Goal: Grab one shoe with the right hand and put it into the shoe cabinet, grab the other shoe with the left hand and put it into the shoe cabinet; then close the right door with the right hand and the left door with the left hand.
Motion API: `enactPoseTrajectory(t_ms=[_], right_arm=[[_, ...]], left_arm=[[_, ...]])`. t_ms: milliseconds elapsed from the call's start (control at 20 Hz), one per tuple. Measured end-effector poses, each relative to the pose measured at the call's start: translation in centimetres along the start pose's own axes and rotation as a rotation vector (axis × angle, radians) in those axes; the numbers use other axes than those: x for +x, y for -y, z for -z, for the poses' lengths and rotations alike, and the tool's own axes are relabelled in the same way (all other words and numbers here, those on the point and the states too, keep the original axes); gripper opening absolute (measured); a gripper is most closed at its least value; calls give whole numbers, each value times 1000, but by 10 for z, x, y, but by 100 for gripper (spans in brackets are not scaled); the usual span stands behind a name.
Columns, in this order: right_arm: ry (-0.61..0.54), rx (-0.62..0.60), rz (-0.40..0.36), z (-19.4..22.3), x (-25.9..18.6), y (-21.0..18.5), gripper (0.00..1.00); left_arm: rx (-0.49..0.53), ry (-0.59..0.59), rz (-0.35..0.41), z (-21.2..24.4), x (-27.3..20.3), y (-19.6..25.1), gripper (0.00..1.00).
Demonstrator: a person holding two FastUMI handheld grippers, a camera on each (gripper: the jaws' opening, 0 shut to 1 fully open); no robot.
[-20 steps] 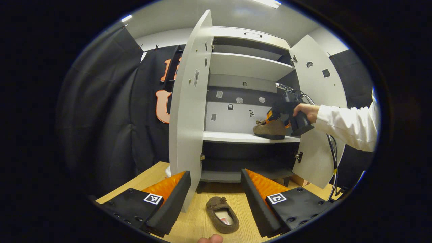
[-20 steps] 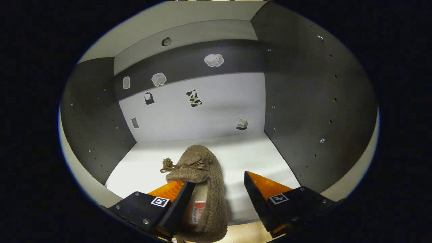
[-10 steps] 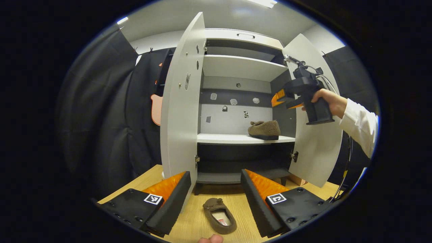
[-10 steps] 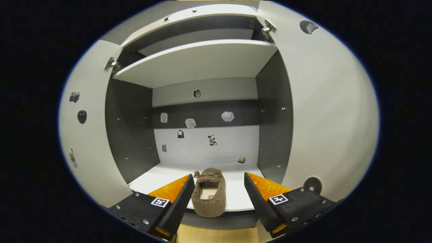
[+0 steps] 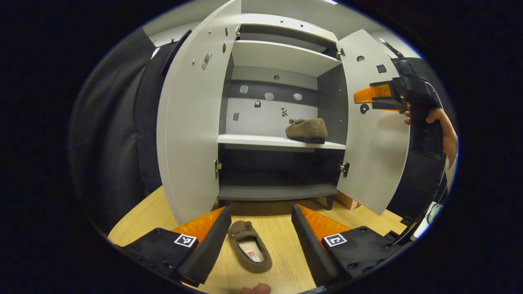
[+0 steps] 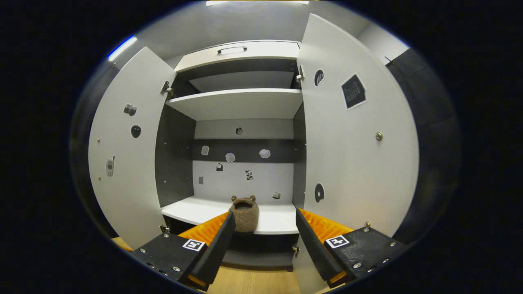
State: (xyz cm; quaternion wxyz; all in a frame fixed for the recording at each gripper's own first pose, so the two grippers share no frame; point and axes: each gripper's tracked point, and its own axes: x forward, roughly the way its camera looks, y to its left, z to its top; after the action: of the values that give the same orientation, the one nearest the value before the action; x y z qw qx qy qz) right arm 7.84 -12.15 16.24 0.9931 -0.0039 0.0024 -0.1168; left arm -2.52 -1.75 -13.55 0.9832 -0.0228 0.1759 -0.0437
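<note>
A: Wood floor (image 5: 282, 228) under us, our left gripper (image 5: 259, 239) spread wide around the second fuzzy brown slipper (image 5: 249, 251), not touching it.

B: Yep, and our right gripper (image 6: 263, 241) has backed out, jaws wide and empty. First slipper (image 6: 244, 214) now sits on the shoe cabinet's middle shelf (image 6: 273, 220), so the left's grab comes next. Both doors stay open.
</note>
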Motion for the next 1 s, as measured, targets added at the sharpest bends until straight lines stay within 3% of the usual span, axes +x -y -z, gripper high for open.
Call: enactPoseTrajectory(t_ms=[300, 400, 550, 750, 1000], right_arm=[[9, 74, -1, 61, -64, -7, 92], [-16, 103, 3, 89, -104, 3, 92], [-10, 114, -6, 94, -123, 7, 92], [-30, 22, -22, 104, -134, 13, 92], [-43, -19, -82, 111, -147, -6, 92]], left_arm=[[-51, -189, -65, 78, 16, -14, 97], [-53, -236, -83, 97, 25, -20, 97], [-25, -280, -130, 121, 48, -35, 97], [18, -320, -191, 147, 76, -53, 98], [18, -385, -201, 174, 119, -71, 100]])
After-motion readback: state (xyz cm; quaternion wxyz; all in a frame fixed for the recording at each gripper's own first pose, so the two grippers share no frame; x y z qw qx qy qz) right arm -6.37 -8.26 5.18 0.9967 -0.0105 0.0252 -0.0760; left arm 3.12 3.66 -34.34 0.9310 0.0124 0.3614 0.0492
